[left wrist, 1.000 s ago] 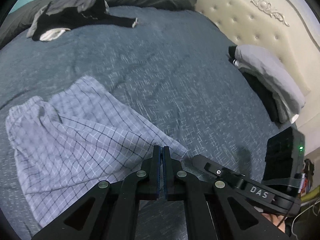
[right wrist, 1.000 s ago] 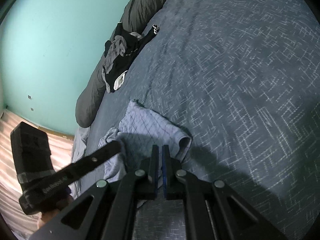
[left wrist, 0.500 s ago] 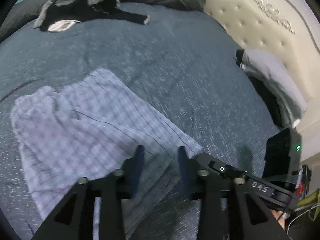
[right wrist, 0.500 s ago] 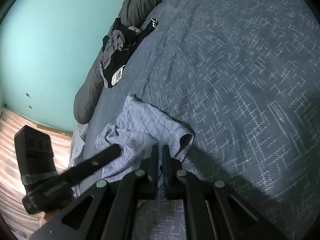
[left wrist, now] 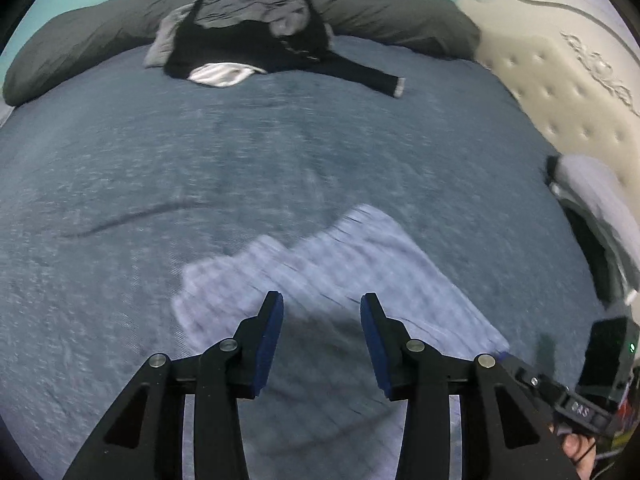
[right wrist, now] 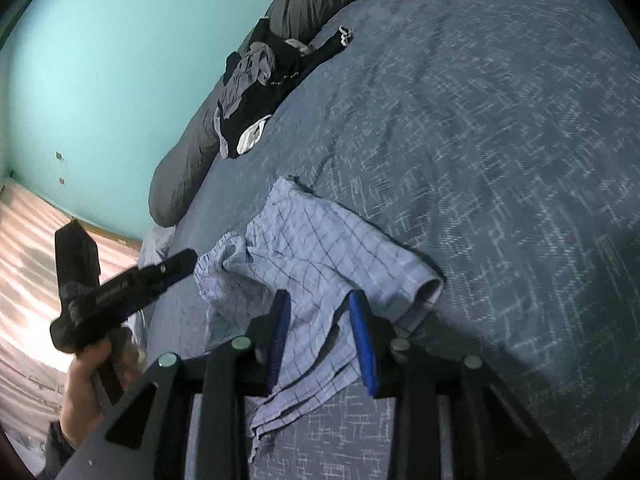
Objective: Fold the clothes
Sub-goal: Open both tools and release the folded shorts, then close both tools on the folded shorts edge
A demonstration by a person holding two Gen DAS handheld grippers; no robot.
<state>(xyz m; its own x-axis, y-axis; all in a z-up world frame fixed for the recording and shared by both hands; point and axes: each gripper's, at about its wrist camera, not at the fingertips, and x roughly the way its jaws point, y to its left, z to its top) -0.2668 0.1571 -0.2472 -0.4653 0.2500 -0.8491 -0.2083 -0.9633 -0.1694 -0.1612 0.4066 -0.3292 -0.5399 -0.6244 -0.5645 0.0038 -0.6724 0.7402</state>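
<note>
Checked shorts (right wrist: 320, 264) lie folded on the blue-grey bedspread (right wrist: 500, 128), near the bed's near edge, pale blue with a thin dark grid. In the right wrist view the fold is layered: stacked hems fan out toward the camera, a rolled edge bulges at the right, and a crumpled waistband part sits at the left. In the left wrist view the same garment (left wrist: 340, 272) is blurred by motion and reads as a flat, pale rectangle.

A second ago both grippers were clenched on the fabric. The left gripper (left wrist: 322, 312) has since released it and hangs above the shorts with its jaws apart and nothing between them; the view has swung so that the garment sits lower in frame. The right gripper (right wrist: 320, 304) is opening now; its blue pads (right wrist: 362, 336) stand clear on either side of a fold of cloth that lies between them, unpinched.

Farther off, a heap of dark and grey clothes (left wrist: 256, 44) rests against the grey pillows (left wrist: 80, 52). A folded stack (left wrist: 596, 208) lies by the tufted headboard (left wrist: 560, 92).
</note>
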